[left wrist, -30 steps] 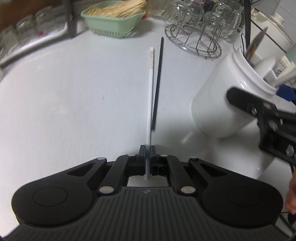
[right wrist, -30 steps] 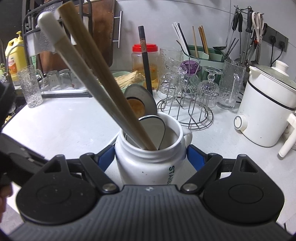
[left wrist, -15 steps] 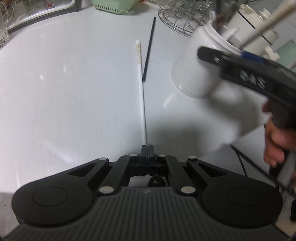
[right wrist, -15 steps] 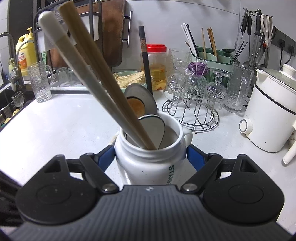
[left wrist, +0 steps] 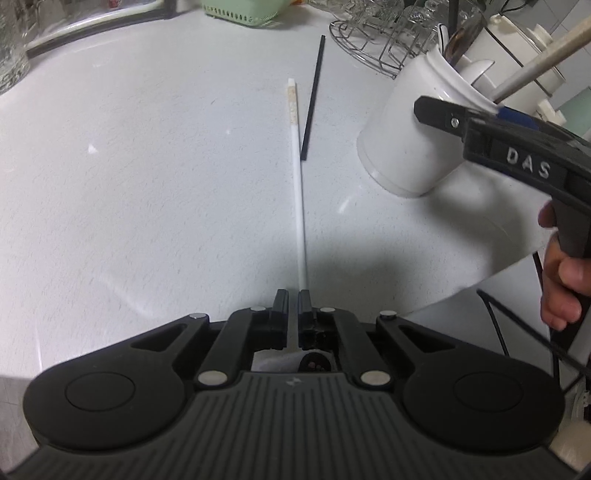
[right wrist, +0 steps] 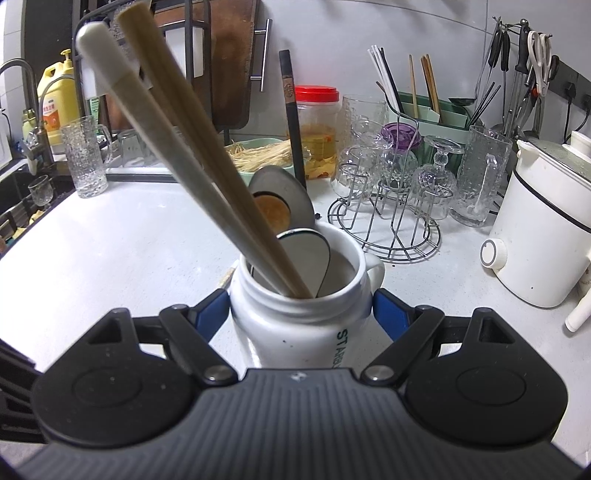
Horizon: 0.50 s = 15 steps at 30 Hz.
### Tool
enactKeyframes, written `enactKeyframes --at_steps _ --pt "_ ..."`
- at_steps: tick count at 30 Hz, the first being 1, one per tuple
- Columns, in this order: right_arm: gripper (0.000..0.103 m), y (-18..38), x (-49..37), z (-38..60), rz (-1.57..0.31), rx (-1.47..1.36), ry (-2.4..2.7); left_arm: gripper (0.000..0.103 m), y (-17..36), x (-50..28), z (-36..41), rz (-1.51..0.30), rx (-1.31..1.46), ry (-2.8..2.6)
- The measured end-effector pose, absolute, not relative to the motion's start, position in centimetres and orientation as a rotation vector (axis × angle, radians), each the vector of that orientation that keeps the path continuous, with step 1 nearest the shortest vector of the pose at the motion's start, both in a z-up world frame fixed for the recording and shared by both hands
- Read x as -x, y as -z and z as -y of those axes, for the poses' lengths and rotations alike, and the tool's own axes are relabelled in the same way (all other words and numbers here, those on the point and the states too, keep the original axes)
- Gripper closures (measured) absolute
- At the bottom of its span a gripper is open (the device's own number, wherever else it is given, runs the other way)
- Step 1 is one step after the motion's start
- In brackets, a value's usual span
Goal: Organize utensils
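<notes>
Blue pads (right wrist: 210,312) of the right gripper (right wrist: 301,314) clamp both sides of the white mug (right wrist: 303,306) at lower centre; mug holds two long chopsticks (right wrist: 207,173), a dark chopstick (right wrist: 291,122) and spoons (right wrist: 284,206); left gripper (left wrist: 291,301) jaws opening, narrow gap, the white chopstick (left wrist: 298,177) running between them, lying up the countertop (left wrist: 147,184) toward frame centre; black chopstick (left wrist: 313,96) just beside it, upper centre; mug (left wrist: 402,147) and right gripper stand right of both; a hand (left wrist: 565,273) at the right edge, cut off; glass rack (right wrist: 391,206), white cooker (right wrist: 535,229) and green basket (left wrist: 243,11) crowd the top; white chopstick's near end hidden under the left gripper body; mug base hidden in right wrist view; open counter fills the left half.
</notes>
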State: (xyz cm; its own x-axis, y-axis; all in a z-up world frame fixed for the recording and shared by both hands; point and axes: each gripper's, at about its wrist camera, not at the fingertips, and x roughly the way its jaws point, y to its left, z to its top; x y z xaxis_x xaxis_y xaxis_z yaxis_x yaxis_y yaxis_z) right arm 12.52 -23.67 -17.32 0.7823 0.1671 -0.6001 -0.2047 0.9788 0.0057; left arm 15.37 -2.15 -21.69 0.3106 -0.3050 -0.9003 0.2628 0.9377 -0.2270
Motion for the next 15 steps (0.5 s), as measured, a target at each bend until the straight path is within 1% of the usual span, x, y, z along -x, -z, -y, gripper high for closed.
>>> enactKeyframes --at_steps 2,4,6,9,12,14,15 --pt "0.016 17.3 -12.5 23.7 -0.643 0.060 -0.200 0.098 21.6 -15.8 2.6 -1.187 0.015 0.391" --pt "0.016 17.3 -12.5 23.7 -0.642 0.058 -0.199 0.091 21.6 -16.1 3.3 -1.181 -0.015 0.392" --pt "0.016 17.3 -12.5 23.7 -0.642 0.056 -0.197 0.088 21.7 -16.4 3.7 -1.180 -0.029 0.394" --pt "0.016 17.3 -12.4 23.7 -0.641 0.046 -0.192 0.085 21.8 -16.7 4.1 -1.179 -0.065 0.375" --pt "0.016 17.4 -12.3 23.7 -0.639 0.041 -0.188 0.085 21.8 -17.1 4.3 -1.180 -0.082 0.375" --pt "0.016 17.4 -12.3 23.6 -0.641 0.042 -0.186 0.088 21.8 -17.2 4.4 -1.178 -0.098 0.372" --pt "0.016 17.4 -12.3 23.6 -0.642 0.043 -0.186 0.095 21.8 -17.1 4.4 -1.178 -0.108 0.374"
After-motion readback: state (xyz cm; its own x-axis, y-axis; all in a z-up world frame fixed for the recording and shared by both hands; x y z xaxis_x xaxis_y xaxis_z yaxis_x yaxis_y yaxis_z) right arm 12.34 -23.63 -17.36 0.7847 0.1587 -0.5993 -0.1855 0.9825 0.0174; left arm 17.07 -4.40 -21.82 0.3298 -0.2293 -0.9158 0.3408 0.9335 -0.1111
